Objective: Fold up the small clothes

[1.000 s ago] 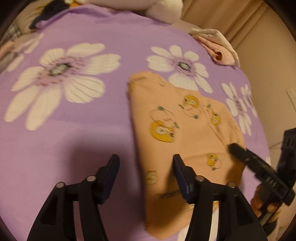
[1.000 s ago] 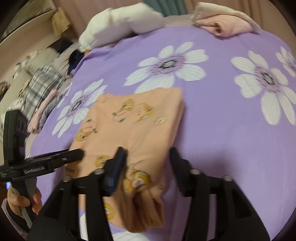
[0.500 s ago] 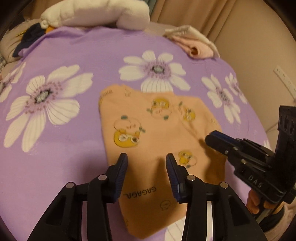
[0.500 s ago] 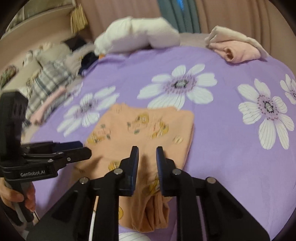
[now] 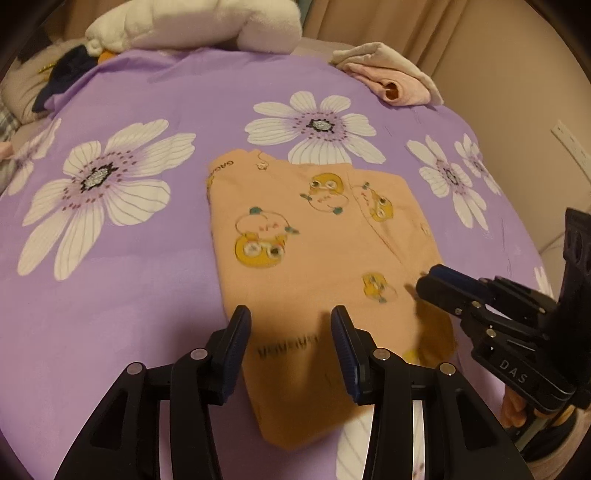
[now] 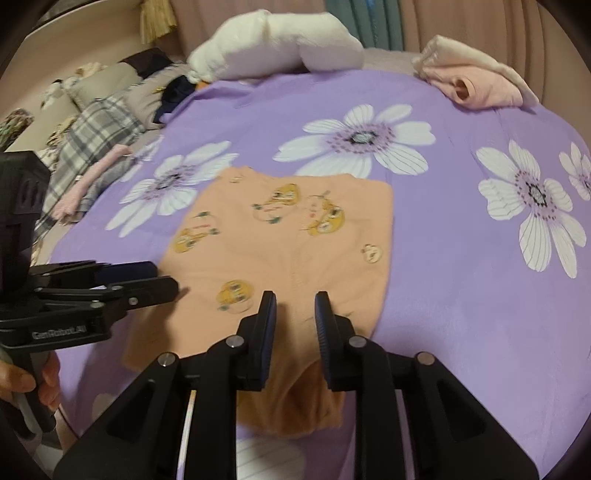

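Item — peach garment (image 5: 314, 236) with yellow cartoon prints, lying folded and flat on your purple flowered bedspread (image 5: 147, 280), near its front edge.

Your left gripper (image 5: 291, 325) hangs over the garment's near-left part, jaws apart, nothing pinched between them.

Your right gripper (image 6: 295, 314) hangs over the near-right part — jaws narrowly parted and opening, pads clear of the cloth, which lies below the gap.

Also on the bed: pink folded clothes (image 5: 391, 77) at the far right corner, a white plush toy (image 5: 199, 26) at the far edge.
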